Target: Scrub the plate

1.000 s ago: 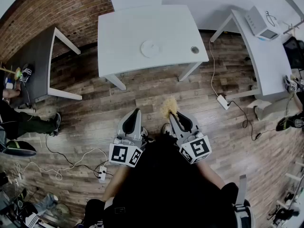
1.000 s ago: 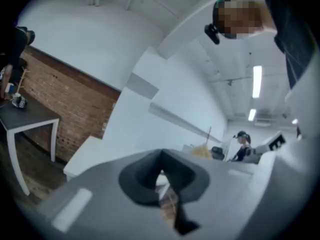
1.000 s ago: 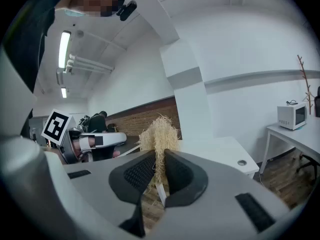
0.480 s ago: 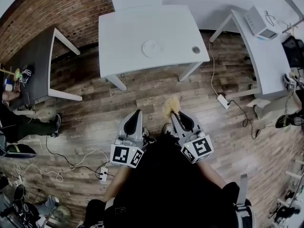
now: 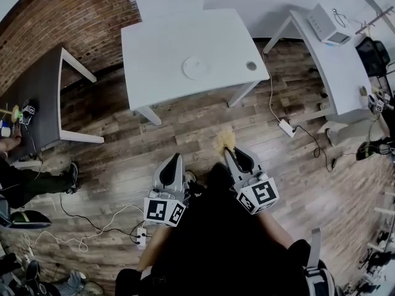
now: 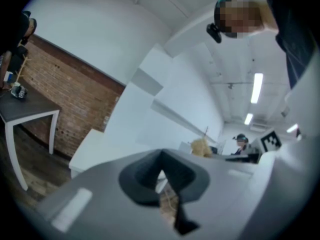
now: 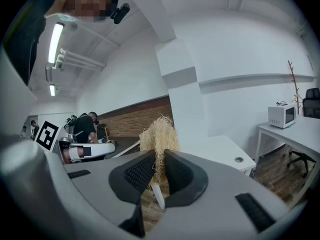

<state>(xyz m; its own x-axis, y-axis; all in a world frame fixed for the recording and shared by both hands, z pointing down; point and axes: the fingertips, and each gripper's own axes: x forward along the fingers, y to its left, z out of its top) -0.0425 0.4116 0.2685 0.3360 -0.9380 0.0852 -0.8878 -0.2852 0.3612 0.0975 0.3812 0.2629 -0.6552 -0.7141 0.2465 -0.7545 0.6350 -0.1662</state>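
The plate sits mid white table, well ahead of my right gripper clamping the straw scrubber (left gripper closed, empty).

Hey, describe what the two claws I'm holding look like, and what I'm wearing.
The left claw and the right claw are both light grey shells that taper to a point, and their tips are lined with dark ribbed pads. At its rear end each one carries a white cube printed with black square markers. You are wearing a black top.
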